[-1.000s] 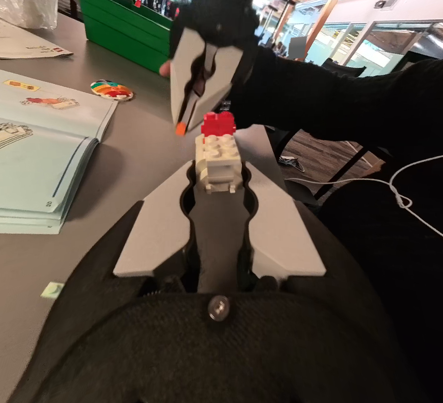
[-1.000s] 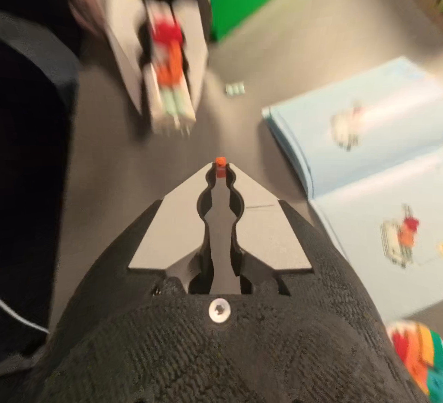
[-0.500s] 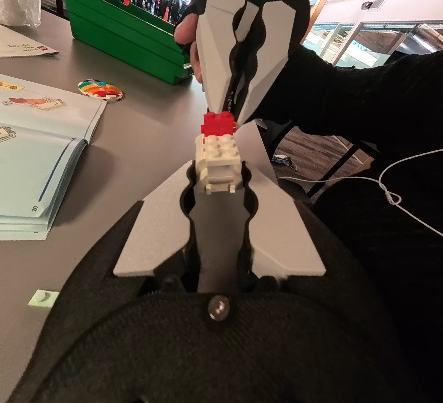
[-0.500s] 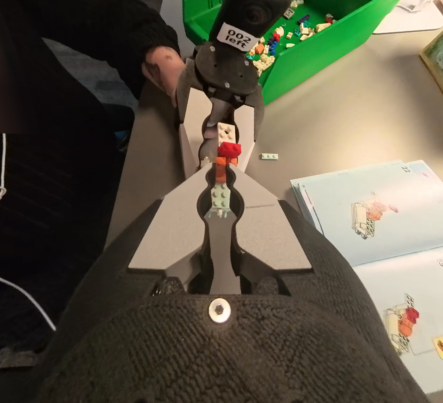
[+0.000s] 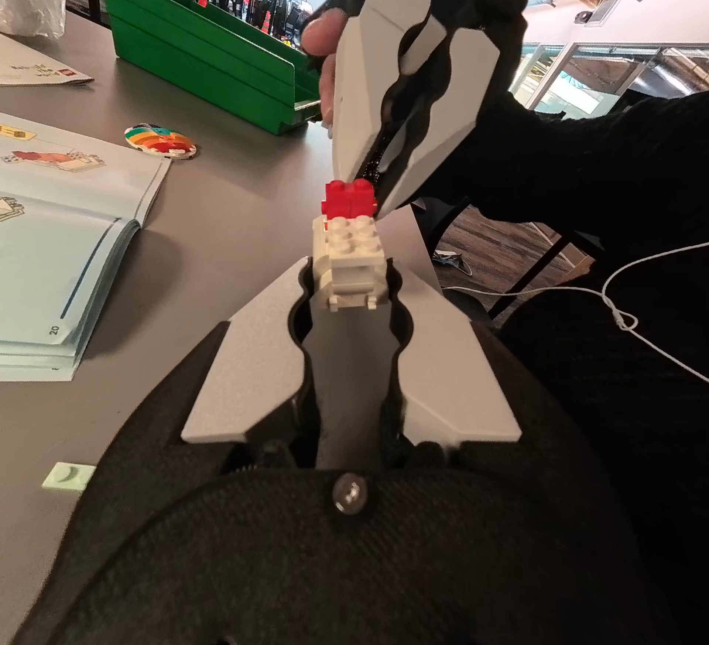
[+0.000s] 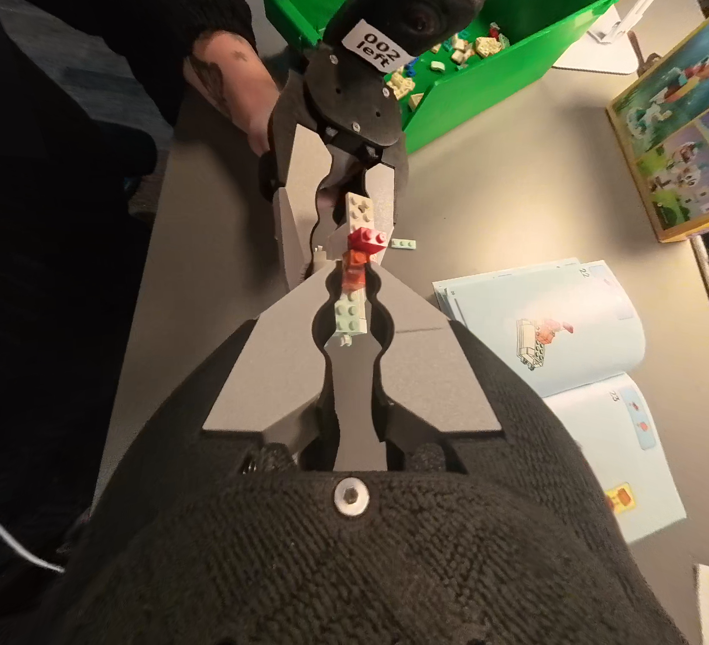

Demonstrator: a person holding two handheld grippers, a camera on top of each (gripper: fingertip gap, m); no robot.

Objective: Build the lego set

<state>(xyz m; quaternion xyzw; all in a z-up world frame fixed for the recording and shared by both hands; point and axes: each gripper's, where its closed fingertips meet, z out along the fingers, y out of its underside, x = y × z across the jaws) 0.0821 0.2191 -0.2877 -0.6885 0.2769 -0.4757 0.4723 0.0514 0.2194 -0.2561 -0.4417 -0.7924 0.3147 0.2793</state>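
Note:
My left gripper is shut on a white lego assembly and holds it above the grey table. Red bricks sit at the assembly's far end. My right gripper comes down from above, its tips against the red bricks. In the right wrist view my right gripper is shut on a small orange brick, which touches the assembly just below the red brick. A pale green plate on the assembly shows through the gap between the fingers. The left gripper reaches in from the top.
A green bin of loose bricks stands behind, also in the left wrist view. An open instruction booklet lies on the table. A loose pale green plate, a round rainbow piece and the set's box lie nearby. My left and right fingertips are right by each other.
My right gripper has swung the orange brick in from the left of the assembly to its red end and now leans against it. My left gripper has stayed in place.

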